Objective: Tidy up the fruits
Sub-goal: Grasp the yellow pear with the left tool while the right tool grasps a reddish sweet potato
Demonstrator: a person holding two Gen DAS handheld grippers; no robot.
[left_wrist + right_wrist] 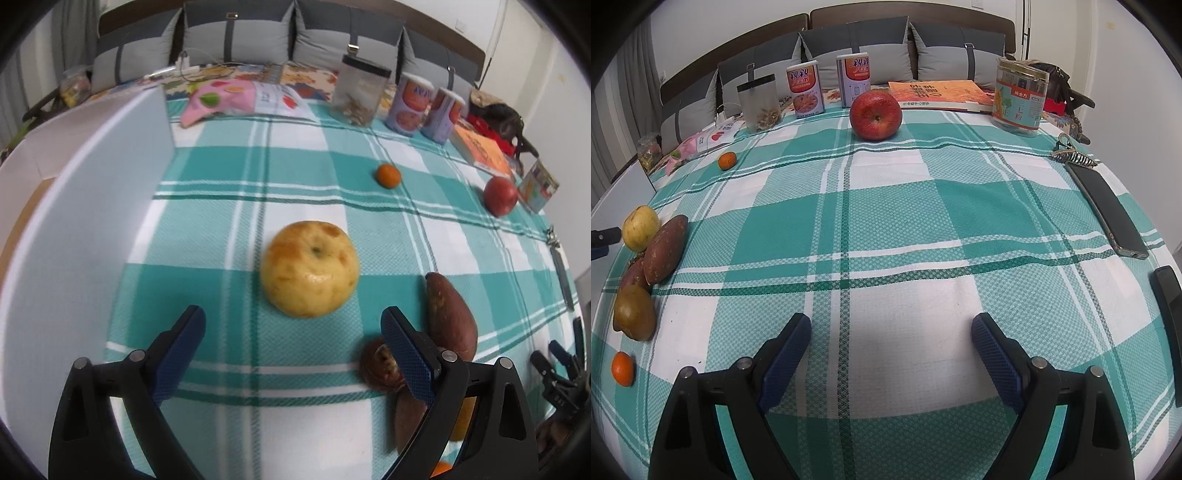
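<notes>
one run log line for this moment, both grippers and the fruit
left gripper: open, empty, yellow apple just ahead | right gripper: open, empty | red apple: far, untouched

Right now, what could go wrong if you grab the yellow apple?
The left tool is open with the yellow apple just ahead, and the apple is round, so a nudge could roll it away. The sweet potato lies close beside the right-hand finger, which might bump it. The red apple sits far off near the cans, a long reach.
</notes>
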